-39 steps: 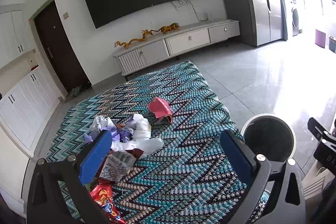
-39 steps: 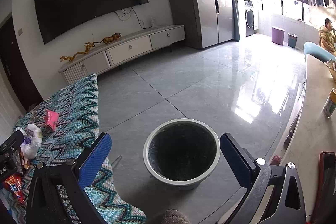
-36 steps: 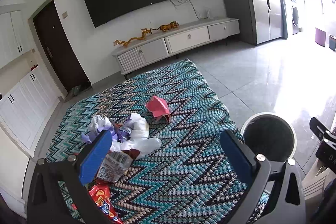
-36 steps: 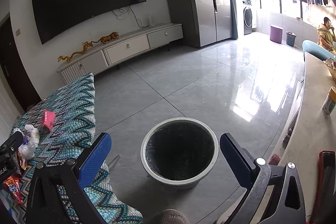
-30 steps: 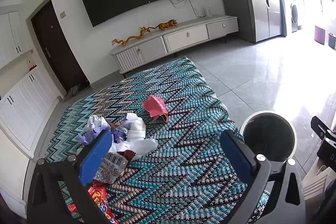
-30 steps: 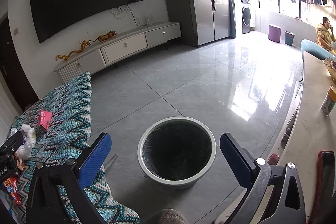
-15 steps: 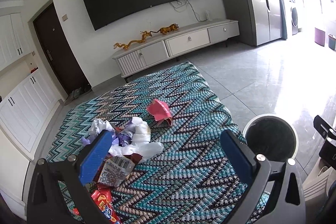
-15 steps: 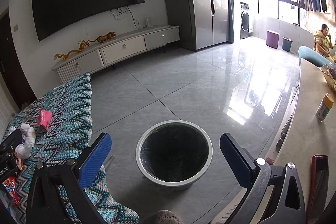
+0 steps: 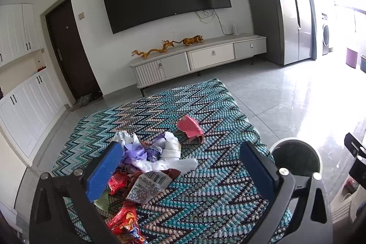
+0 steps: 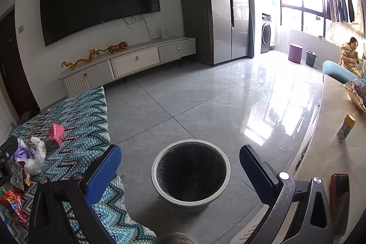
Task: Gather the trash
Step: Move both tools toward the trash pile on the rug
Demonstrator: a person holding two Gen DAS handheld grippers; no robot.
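Left wrist view: left gripper [image 9: 180, 166] hangs above the rug [image 9: 205, 202] w/ jaws spread wide and empty, aimed at the trash pile [image 9: 151, 164], prob. to line up a first pick; pink wrapper [image 9: 191, 128] lies apart, nearer the TV. Right wrist view: right gripper [image 10: 180, 166], also spread and empty, hangs over the bin [image 10: 191, 172] on the tile just beside the rug edge, so drops stay short.

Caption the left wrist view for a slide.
Open left claw above a wrapper pile on the zigzag rug, bin alongside.
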